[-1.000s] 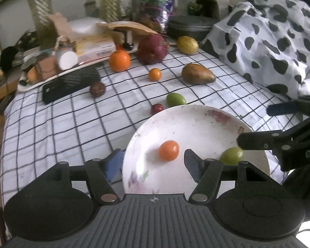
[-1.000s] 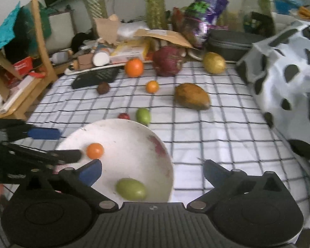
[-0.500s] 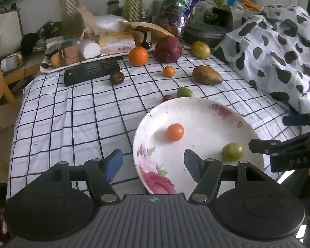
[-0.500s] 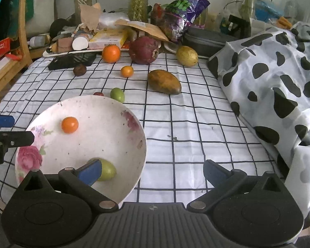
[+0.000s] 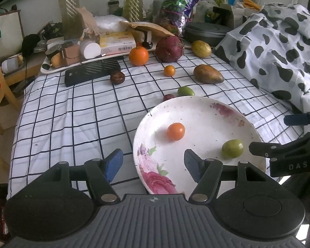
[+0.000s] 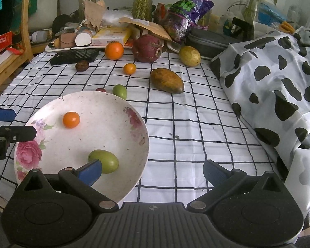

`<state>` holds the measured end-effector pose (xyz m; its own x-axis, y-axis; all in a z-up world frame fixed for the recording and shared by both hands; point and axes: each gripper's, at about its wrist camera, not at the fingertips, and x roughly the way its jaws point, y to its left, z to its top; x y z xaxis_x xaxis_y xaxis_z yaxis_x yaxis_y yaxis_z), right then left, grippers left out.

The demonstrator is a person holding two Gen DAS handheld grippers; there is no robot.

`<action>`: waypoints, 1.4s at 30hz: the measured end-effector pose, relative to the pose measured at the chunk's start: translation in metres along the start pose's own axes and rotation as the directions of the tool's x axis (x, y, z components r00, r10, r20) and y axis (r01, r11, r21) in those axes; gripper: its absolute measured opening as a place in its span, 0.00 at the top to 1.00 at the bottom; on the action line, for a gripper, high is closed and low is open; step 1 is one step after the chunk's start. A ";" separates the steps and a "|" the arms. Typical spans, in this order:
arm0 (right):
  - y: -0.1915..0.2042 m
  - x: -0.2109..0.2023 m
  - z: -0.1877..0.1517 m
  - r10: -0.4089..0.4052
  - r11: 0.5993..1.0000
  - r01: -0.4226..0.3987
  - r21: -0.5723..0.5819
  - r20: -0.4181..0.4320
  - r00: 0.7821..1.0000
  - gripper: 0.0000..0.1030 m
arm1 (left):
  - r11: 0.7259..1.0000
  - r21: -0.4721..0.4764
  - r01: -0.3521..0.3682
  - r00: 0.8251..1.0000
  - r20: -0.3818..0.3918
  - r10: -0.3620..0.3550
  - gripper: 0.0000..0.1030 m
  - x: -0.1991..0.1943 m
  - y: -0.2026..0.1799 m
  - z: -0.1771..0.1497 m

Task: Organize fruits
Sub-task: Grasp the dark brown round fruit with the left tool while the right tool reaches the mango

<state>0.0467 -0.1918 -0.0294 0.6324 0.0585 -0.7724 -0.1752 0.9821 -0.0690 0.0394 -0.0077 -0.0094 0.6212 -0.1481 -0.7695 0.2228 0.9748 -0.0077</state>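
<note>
Hovering at the near table edge, left gripper (image 5: pixel 152 162) has jaws spread apart and holds nothing, its right finger over the plate's near rim, its left finger over the cloth. Right gripper (image 6: pixel 153 170) is also spread wide and empty, its left blue pad (image 6: pixel 91 170) in front of the green fruit, not gripping it. White floral plate (image 5: pixel 206 111) sits on the checkered tablecloth (image 5: pixel 72 113) at the near edge, carrying two fruits: small orange fruit (image 5: pixel 175 131) toward the middle-left and green fruit (image 5: pixel 232 148) on the right side, well apart from each other. Just beyond the plate's far rim lie a second green fruit (image 5: pixel 186 91) and a small dark red fruit (image 5: pixel 168 97), side by side, the red one partly hidden by the rim. Further back, brown mango (image 5: pixel 208 74) lies on its side to the right, a tiny orange (image 5: pixel 169 70) left of it, a dark brown round fruit (image 5: pixel 117 77) further left, just beside a black flat case (image 5: pixel 92 72). At the far end stand a big orange (image 5: pixel 138 56), a dark red-purple bulbous fruit (image 5: pixel 169 46) just beside it and a yellow fruit (image 5: pixel 201 49) to the right. Behind them is a cluttered tray (image 5: pixel 51 70) with boxes and tubes, a purple foil bag (image 5: pixel 178 4) and a grey zip case (image 5: pixel 206 32). Cow-print cloth (image 5: pixel 279 47) is bunched along the right side of the table.
</note>
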 end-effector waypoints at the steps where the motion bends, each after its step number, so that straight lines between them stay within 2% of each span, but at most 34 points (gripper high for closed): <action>1: 0.000 0.000 0.000 0.002 1.000 -0.002 0.000 0.000 1.000 0.00 | 1.000 0.000 0.001 1.000 0.000 -0.001 0.38 0.000 0.000 0.000; 14: 0.003 0.000 0.002 0.008 1.000 -0.008 -0.003 0.003 1.000 0.00 | 1.000 0.016 0.022 1.000 0.017 -0.022 0.38 -0.002 -0.002 0.004; 22: -0.003 0.006 0.010 -0.003 1.000 0.003 0.015 0.019 1.000 0.00 | 0.999 0.041 0.035 0.999 0.031 -0.036 0.38 0.006 0.000 0.017; 30: -0.013 0.028 0.032 -0.029 0.999 0.029 0.013 0.037 0.999 0.00 | 0.998 0.064 0.006 0.998 0.054 -0.009 0.38 0.029 0.015 0.042; 39: -0.026 0.066 0.068 -0.017 1.000 0.017 0.005 0.028 0.999 0.00 | 0.995 0.083 -0.054 0.996 0.082 0.047 0.38 0.065 0.041 0.075; 42: -0.030 0.079 0.080 -0.011 1.000 0.011 0.001 0.022 1.000 0.00 | 0.995 0.083 -0.053 0.994 0.095 0.045 0.38 0.079 0.050 0.087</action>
<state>0.1622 -0.2028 -0.0376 0.6503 0.0517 -0.7579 -0.1676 0.9828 -0.0768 0.1646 0.0154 -0.0150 0.6991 -0.1188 -0.7051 0.2512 0.9640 0.0867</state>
